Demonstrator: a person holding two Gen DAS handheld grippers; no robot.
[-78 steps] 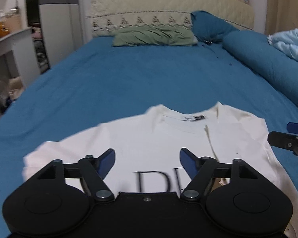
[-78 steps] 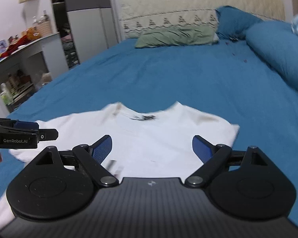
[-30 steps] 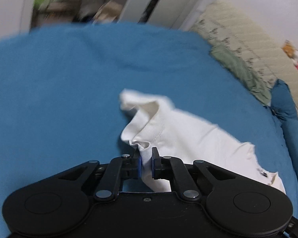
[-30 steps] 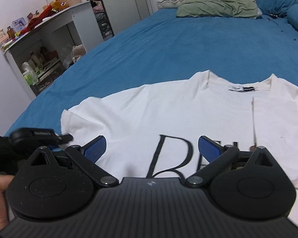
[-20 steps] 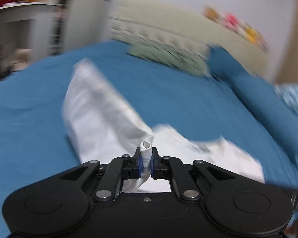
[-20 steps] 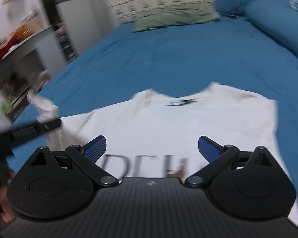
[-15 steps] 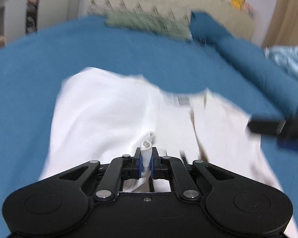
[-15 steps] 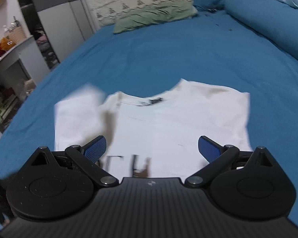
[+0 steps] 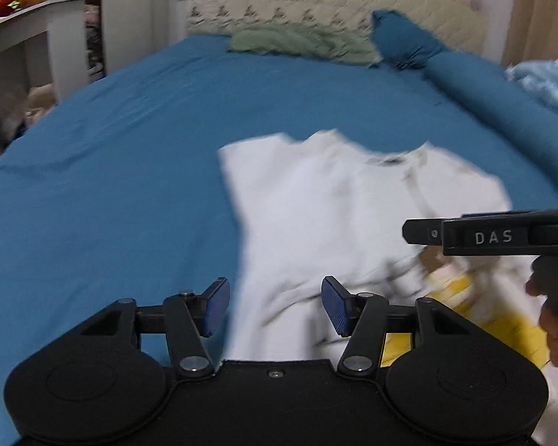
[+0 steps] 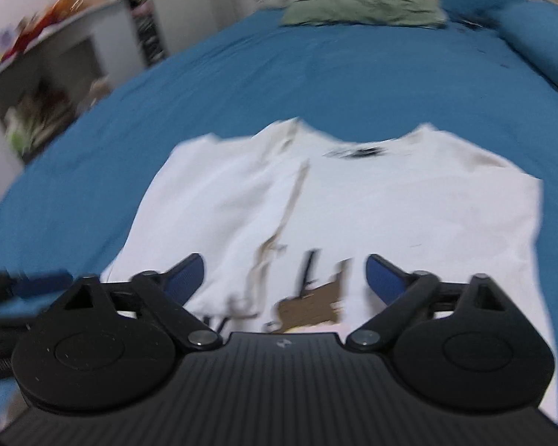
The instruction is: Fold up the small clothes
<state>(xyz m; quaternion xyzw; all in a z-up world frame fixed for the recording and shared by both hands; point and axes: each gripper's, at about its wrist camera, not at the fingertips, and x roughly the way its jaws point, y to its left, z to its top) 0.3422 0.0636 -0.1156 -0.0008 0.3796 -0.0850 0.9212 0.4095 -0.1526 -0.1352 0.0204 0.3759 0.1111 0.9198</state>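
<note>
White shirt [image 10: 353, 215]: flat on bed [image 9: 130, 141], collar far, long axis near-to-far
Left gripper [image 9: 275, 306]: jaws released, empty, at shirt's left edge
Right gripper [image 10: 284, 278]: jaws released, above the near hem

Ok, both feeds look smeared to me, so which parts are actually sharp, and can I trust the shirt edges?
Left wrist view: the left gripper is crisp, but the white T-shirt is motion-blurred, with soft edges and a streaked print. Right wrist view: the right gripper is sharp, while the shirt, its neck label and the shelves are smeared. Fisheye bends the blue bedsheet in both; don't trust the edges.
</note>
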